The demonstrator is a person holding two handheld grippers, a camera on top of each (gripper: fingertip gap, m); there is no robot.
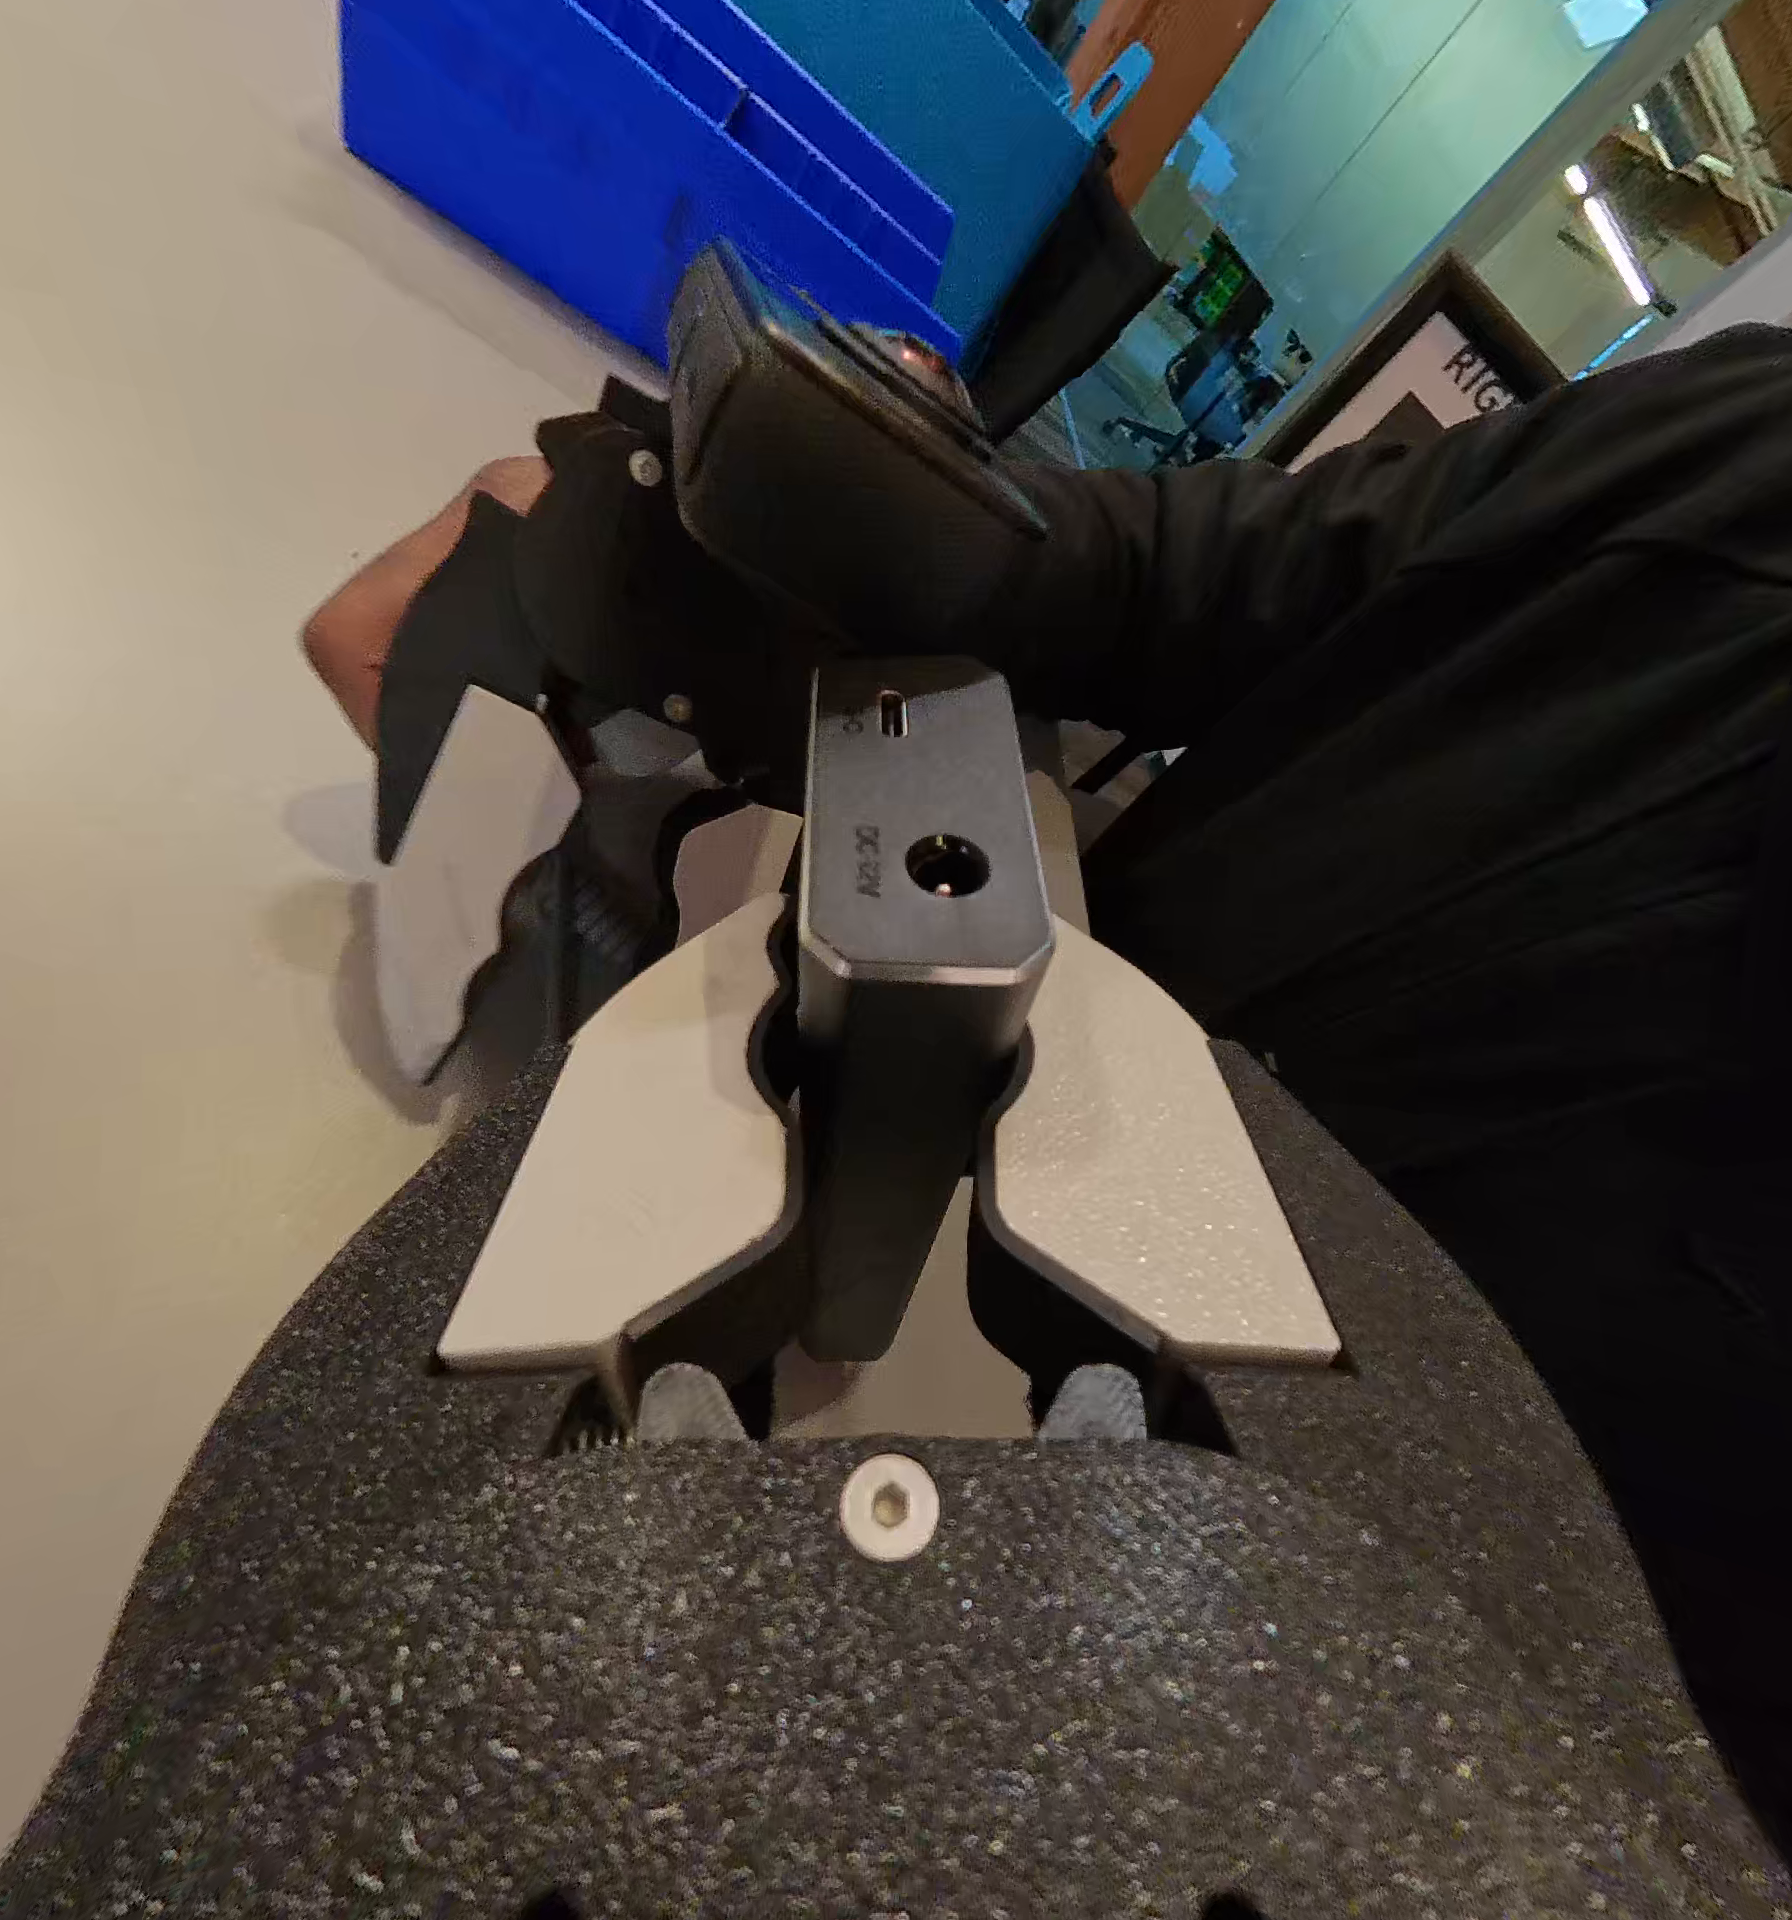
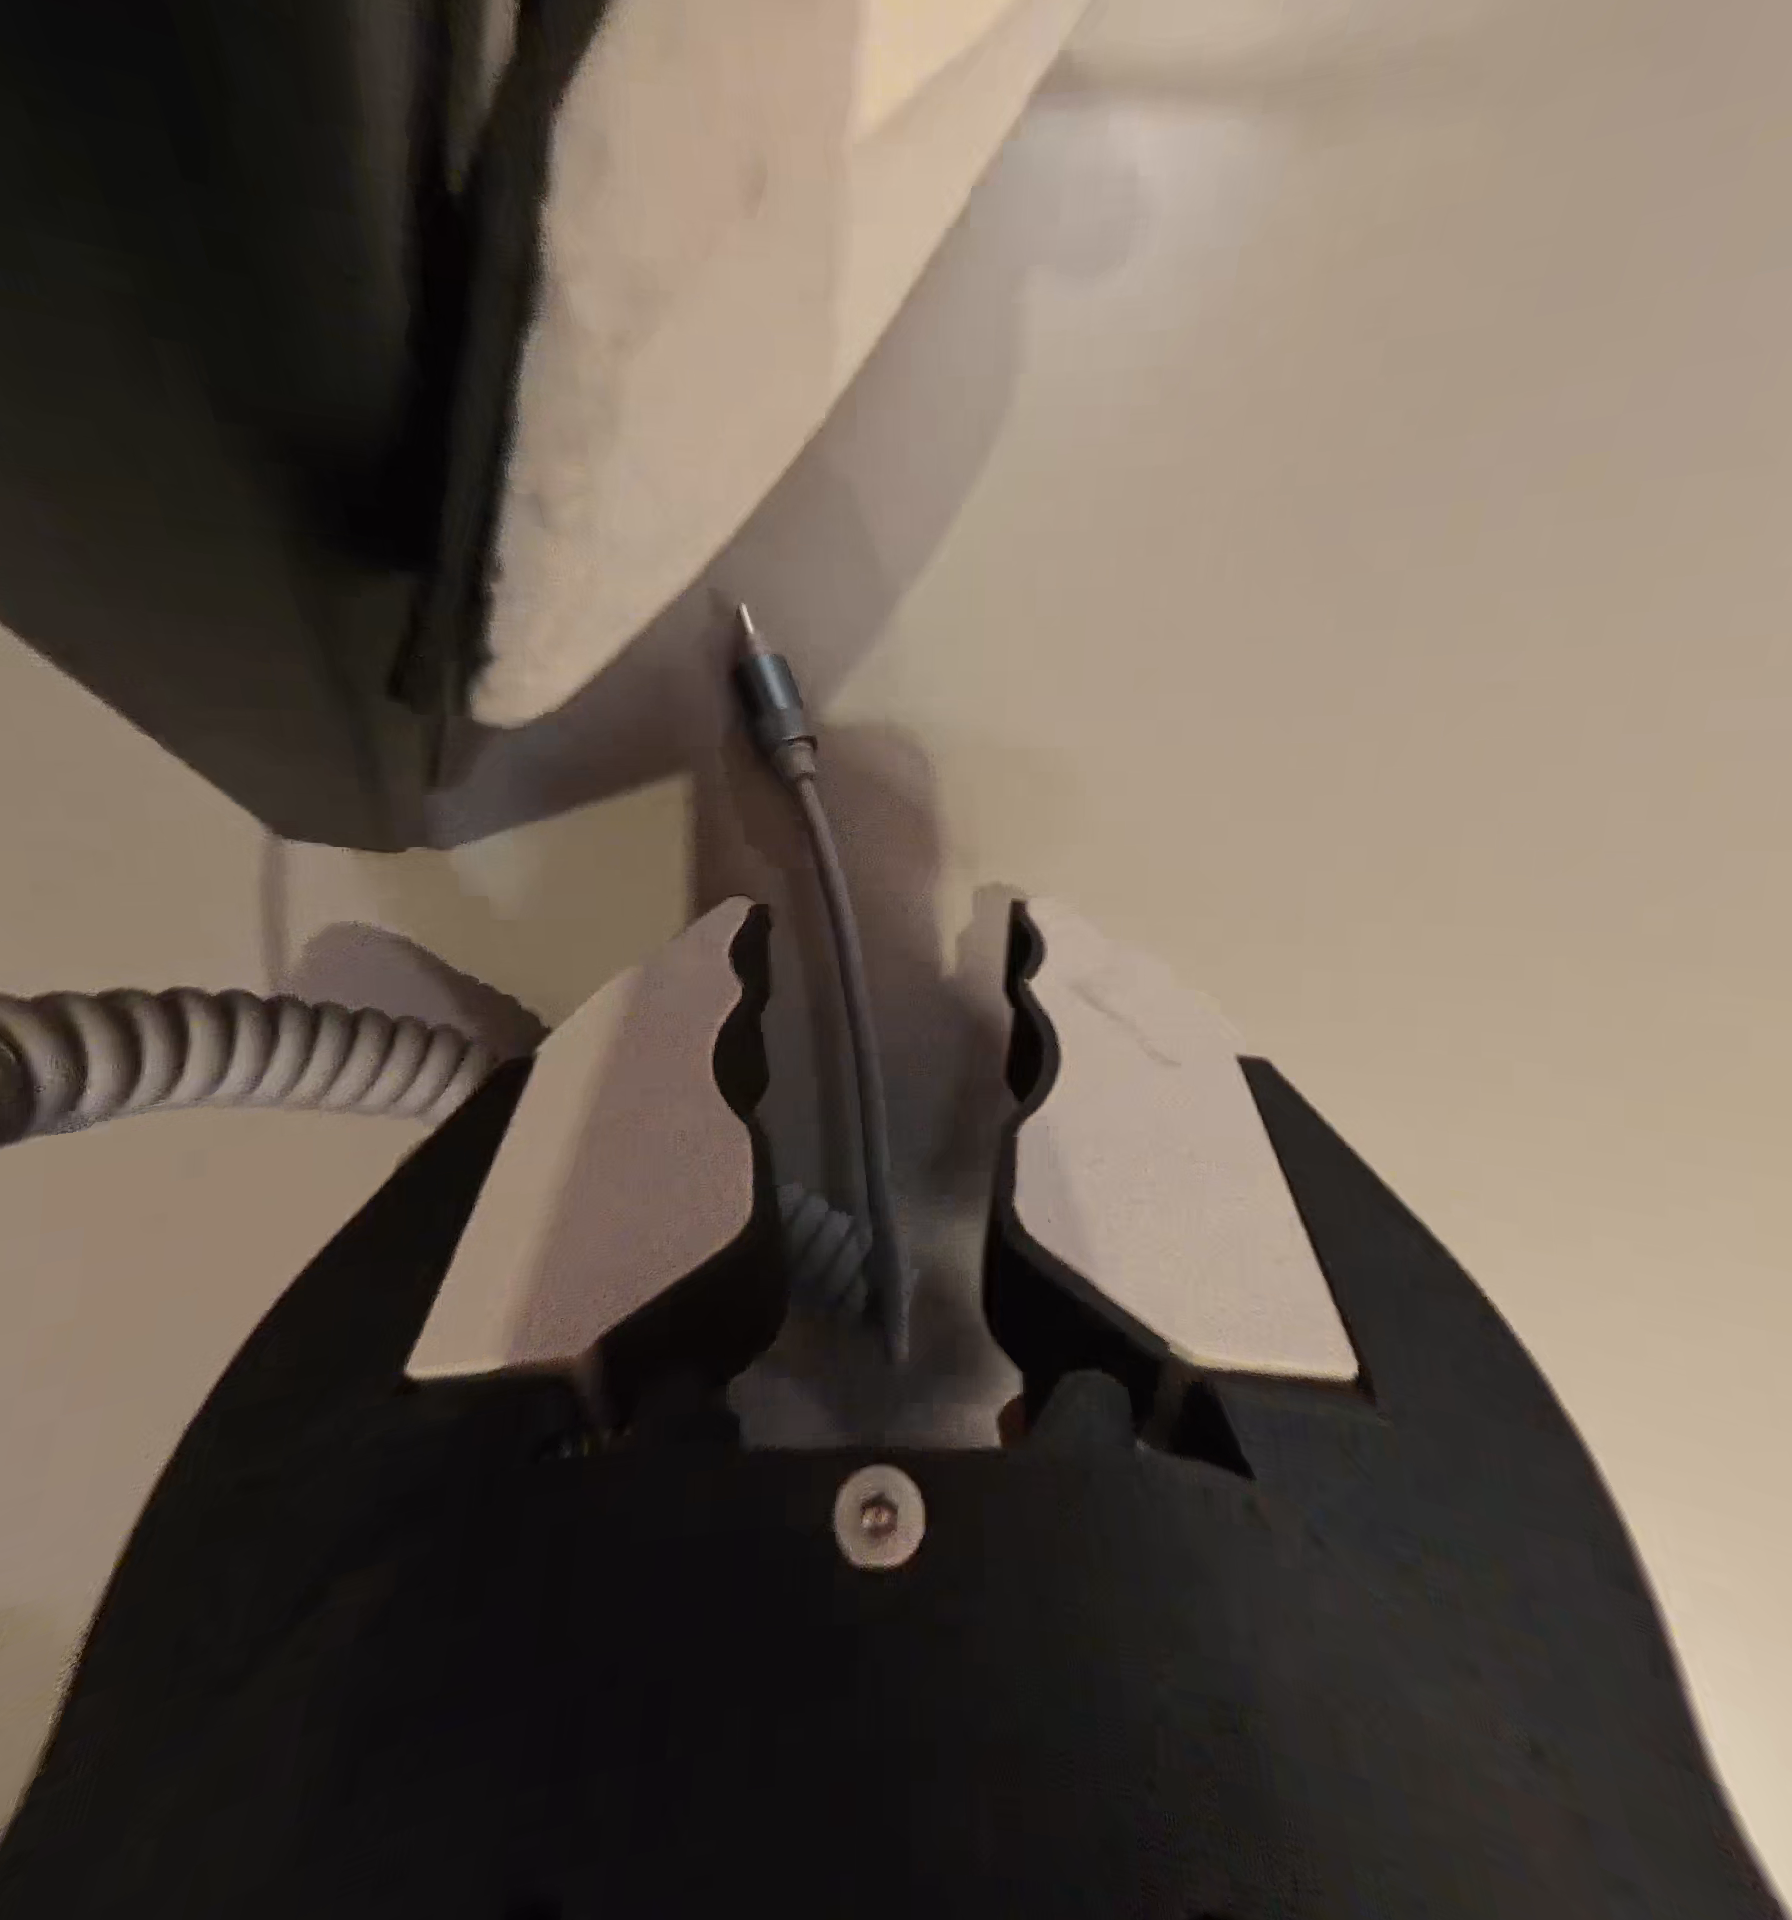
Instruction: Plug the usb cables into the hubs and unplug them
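My left gripper (image 1: 923, 935) is shut on a dark grey hub (image 1: 918, 831) and holds it above the table. The hub's end face shows a small slot port and a round socket, both empty. My right gripper (image 2: 876, 914) is open and low over the table. A thin grey cable (image 2: 840, 987) lies between its fingers without being clamped. The cable's plug (image 2: 772, 696) points away, just past the fingertips. The right gripper also shows in the left wrist view (image 1: 404, 966), beyond the hub.
A blue bin (image 1: 663, 156) stands at the back of the cream table (image 1: 144, 520). A person's black sleeve (image 1: 1391, 727) fills the right side. A coiled pale cable (image 2: 227, 1049) lies left of the right gripper. A large blurred black and white shape (image 2: 248, 416) hangs close above the plug. The left gripper's tips are roughly 11 cm from the right gripper's.
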